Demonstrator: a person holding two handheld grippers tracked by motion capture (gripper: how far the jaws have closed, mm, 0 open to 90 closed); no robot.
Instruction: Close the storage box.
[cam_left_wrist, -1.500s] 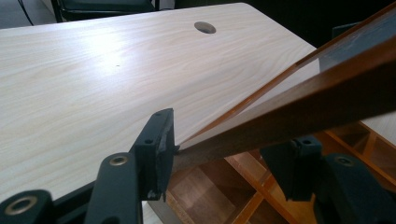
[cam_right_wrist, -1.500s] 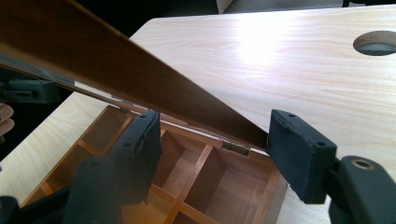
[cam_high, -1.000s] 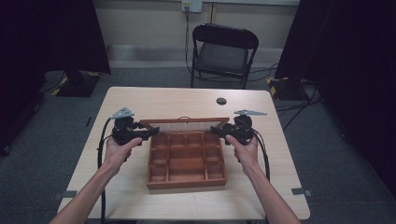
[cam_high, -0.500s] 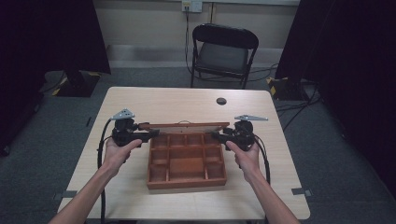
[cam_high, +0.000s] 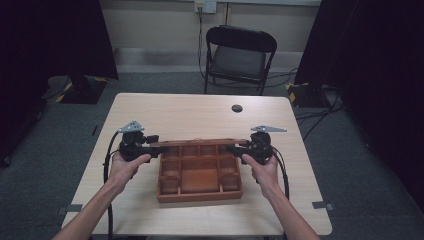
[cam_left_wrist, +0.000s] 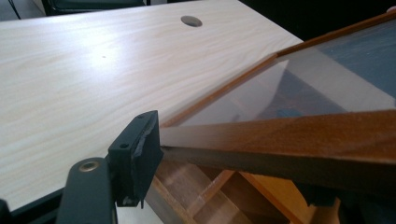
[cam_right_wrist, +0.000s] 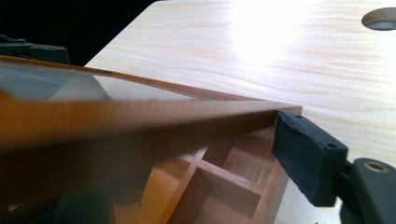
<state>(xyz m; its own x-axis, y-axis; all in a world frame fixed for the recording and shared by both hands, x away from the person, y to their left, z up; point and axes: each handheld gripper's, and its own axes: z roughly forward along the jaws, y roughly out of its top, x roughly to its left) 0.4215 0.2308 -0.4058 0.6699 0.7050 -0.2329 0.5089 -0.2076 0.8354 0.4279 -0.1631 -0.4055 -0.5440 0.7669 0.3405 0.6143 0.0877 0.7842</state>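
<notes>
Wooden compartment box (cam_high: 200, 172), glass lid (cam_left_wrist: 299, 88) raised.

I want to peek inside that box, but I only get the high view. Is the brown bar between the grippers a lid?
Observer: Yes. The left gripper view shows the lid has a clear pane in a wooden frame.
Operator: Is the left gripper squeezing it?
Observer: The frame lies between the left gripper's jaws, which have just been opening. I can't tell if the pads press.
Operator: Is the lid down on the box?
Observer: No. In the right gripper view it stands raised above the box's dividers, with a gap between.
</notes>
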